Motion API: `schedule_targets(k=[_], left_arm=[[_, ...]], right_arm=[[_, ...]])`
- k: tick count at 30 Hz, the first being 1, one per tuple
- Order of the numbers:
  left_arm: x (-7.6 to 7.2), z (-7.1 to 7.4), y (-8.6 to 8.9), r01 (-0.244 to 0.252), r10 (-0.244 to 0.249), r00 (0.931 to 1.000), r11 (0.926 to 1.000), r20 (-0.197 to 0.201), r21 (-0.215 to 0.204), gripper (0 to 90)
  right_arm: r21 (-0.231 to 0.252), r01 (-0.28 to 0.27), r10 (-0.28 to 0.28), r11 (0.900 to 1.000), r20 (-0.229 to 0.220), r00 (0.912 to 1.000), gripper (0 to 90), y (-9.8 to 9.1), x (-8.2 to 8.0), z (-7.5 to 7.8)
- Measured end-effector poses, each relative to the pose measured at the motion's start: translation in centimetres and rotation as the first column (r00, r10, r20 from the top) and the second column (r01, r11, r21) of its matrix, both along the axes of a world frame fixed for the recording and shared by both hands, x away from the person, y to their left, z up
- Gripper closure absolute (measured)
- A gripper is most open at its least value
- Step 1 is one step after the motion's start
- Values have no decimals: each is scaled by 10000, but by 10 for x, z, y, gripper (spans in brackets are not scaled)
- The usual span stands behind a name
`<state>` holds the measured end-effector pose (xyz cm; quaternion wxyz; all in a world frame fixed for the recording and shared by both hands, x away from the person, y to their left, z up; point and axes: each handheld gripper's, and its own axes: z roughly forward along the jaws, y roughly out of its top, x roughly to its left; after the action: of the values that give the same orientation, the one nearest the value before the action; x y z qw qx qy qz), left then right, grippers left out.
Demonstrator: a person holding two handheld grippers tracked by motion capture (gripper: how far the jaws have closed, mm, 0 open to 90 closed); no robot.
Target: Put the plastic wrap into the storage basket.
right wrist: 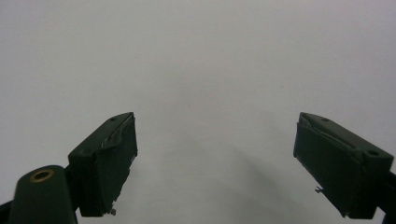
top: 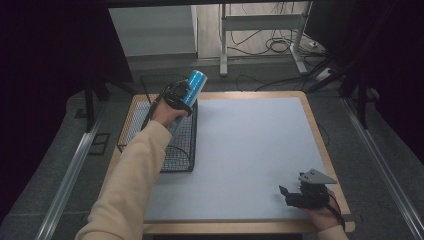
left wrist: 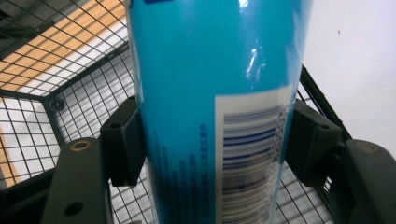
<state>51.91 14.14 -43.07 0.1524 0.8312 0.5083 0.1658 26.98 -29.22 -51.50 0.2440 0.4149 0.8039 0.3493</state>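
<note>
While over basket [top: 165,145], blue can [left wrist: 210,93] sits btwn left tongs [left wrist: 212,140] — clamped (tilted).

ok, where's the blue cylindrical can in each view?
High view: blue cylindrical can upper left of centre, gripped by the left tool above the black wire basket.
Left gripper view: can centre, clamped between both pads.
Right gripper view: can absent; open right tool over the table.
Shared landmark: the wire basket.
</note>
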Motion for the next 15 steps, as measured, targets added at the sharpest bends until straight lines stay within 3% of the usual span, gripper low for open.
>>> schedule_targets(k=[15], left_arm=[[4, -7, 5, -288, 288, 9996, 9996, 0, 32, 317]], right_arm=[[-64, 22, -22, 10000, -7, 10000, 138, 0, 0, -1]])
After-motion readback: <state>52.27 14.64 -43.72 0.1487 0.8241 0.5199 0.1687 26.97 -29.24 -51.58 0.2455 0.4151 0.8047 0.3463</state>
